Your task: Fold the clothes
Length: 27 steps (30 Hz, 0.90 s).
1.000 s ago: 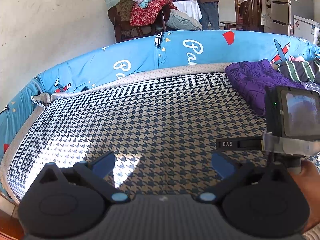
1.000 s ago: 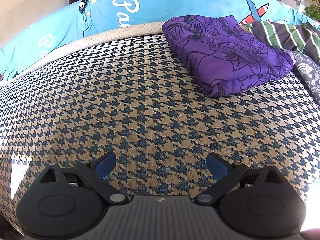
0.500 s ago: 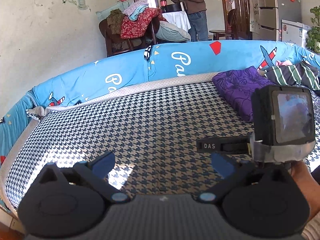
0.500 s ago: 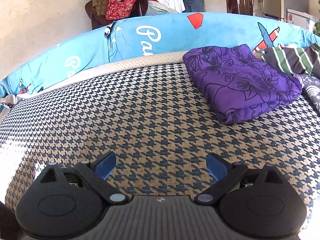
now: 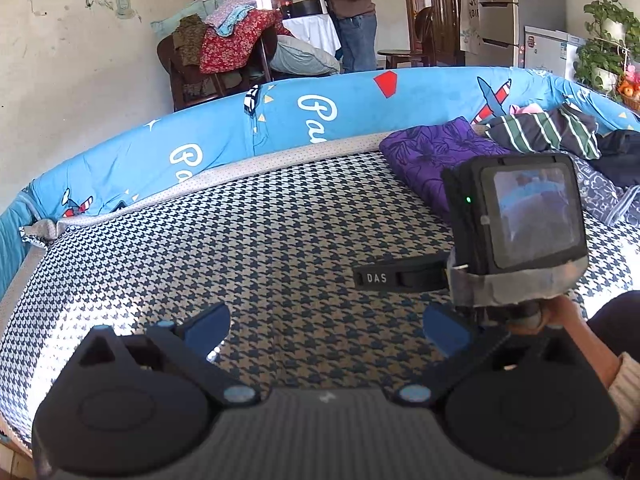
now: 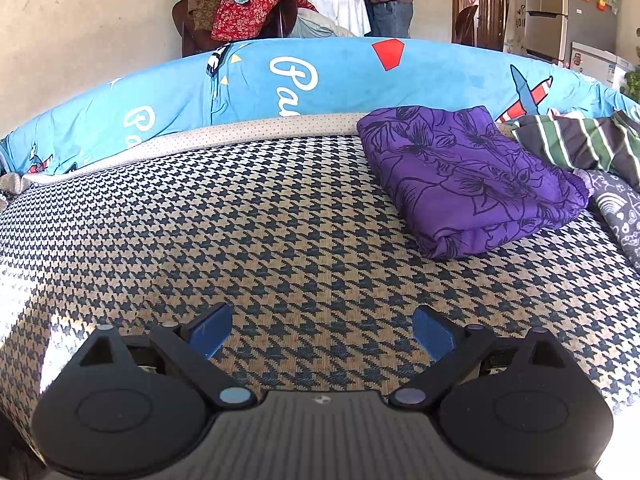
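Note:
A folded purple flowered garment (image 6: pixel 472 176) lies on the houndstooth bed cover (image 6: pixel 280 232) at the right; it also shows in the left wrist view (image 5: pixel 428 156). A striped green, white and dark garment (image 6: pixel 576 144) lies crumpled behind it, also in the left wrist view (image 5: pixel 544 132). My left gripper (image 5: pixel 326 326) is open and empty above the bed cover (image 5: pixel 248 240). My right gripper (image 6: pixel 322 332) is open and empty, well short of the purple garment. The right gripper's camera body (image 5: pixel 516 216) shows in the left wrist view.
A blue printed quilt roll (image 5: pixel 280 120) borders the bed's far side, also in the right wrist view (image 6: pixel 280 84). Dark patterned cloth (image 6: pixel 620 208) lies at the right edge. A chair piled with clothes (image 5: pixel 224 48) and a standing person (image 5: pixel 352 12) are beyond the bed.
Both grippers have pulled back and tilted up, so more of the room shows. The purple garment sits farther away in both views. Both jaws stay open.

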Tool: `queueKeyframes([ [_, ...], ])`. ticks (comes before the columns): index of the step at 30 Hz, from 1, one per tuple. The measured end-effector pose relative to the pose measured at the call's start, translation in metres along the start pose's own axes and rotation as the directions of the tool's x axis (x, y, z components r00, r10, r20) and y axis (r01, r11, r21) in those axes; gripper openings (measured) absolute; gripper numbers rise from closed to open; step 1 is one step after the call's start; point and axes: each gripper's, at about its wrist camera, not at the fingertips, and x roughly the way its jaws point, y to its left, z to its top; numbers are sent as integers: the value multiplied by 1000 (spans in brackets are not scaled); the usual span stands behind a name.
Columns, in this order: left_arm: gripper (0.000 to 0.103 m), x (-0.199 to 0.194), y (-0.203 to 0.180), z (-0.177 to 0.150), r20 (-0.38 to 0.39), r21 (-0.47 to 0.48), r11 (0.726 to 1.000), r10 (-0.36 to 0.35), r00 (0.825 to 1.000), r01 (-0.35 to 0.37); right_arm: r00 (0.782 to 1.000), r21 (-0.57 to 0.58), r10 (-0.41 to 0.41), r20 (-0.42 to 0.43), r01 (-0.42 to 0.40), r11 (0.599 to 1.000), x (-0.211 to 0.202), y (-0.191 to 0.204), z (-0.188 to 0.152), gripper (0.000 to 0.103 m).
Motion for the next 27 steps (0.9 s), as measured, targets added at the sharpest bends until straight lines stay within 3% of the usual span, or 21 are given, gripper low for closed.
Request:
queueKeyframes([
  [8, 103, 1, -1, -4, -26, 14, 1000, -20, 999, 20, 1000, -24, -19, -2, 19, 1000, 2, -1, -1, 97],
  [12, 103, 4, -1, -7, -47, 20, 999, -39, 998, 40, 995, -54, -102, -14, 101, 993, 8, -3, -2, 97],
  [19, 103, 10, -1, -9, -70, 25, 997, -65, 995, 67, 989, -8, -135, -60, 134, 991, 17, -17, -5, 97],
  [27, 103, 18, 2, -12, -103, 21, 996, -82, 991, 84, 986, -115, -168, -16, 165, 980, 19, -5, -9, 97],
])
